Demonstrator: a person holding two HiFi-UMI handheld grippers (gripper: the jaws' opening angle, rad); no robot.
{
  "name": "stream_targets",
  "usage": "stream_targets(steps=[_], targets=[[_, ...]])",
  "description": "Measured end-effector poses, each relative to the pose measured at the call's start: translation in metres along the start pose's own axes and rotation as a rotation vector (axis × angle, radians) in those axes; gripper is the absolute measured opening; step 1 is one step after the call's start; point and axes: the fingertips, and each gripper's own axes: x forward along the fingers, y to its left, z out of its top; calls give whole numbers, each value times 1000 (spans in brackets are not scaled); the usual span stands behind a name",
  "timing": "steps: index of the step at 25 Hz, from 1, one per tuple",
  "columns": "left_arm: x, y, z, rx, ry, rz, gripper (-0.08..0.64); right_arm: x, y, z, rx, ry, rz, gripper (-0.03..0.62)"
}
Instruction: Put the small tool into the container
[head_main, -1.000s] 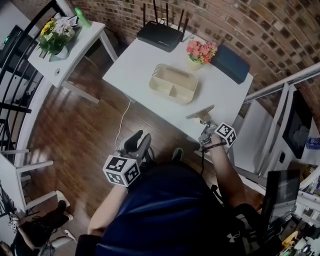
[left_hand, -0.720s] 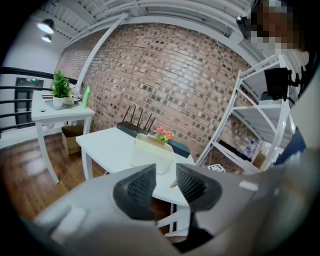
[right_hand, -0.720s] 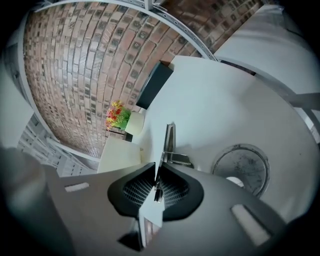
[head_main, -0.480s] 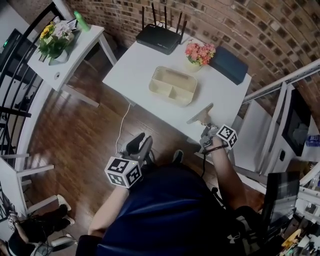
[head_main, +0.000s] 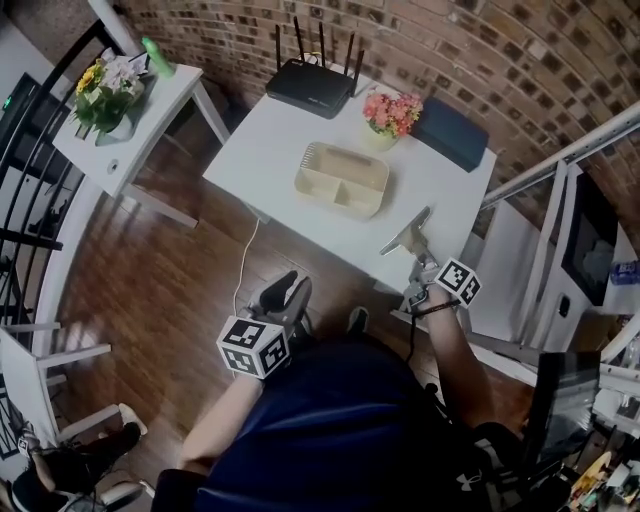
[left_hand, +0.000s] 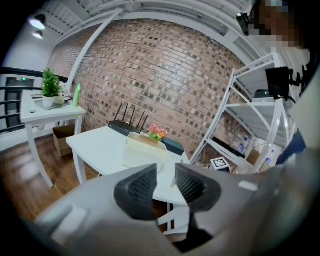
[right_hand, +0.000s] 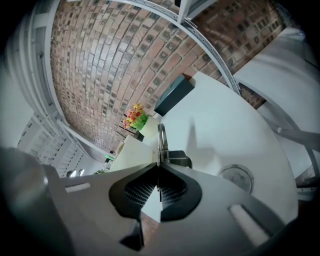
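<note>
A white table (head_main: 290, 140) stands on a dark wooden floor (head_main: 170, 270), with its far edge close to a red brick wall (head_main: 480, 40). Left of the table, and apart from it, is a smaller white side table (head_main: 150, 110) with a potted plant (head_main: 103, 90) on it. Further left of the table runs a black metal railing (head_main: 25, 238). Right of the table rises a white metal shelf rack (left_hand: 205, 137). A thin cable (head_main: 245, 255) hangs from the table's near left edge down to the floor. High above the table's left side, a lamp (left_hand: 36, 22) shines on a pale ceiling.
</note>
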Motion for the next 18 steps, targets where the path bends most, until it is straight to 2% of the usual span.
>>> stream_targets(steps=[11,15,18], targets=[[5,-3,0,-8,2,-24,114,-18,77,27,-292,-56,85,12],[4,-1,0,-14,2,-21,114,-25,106,38,-409,-85,92,12],[2,0,0,-17,1,-18,114,-26,136,43,-495,-106,132,12]])
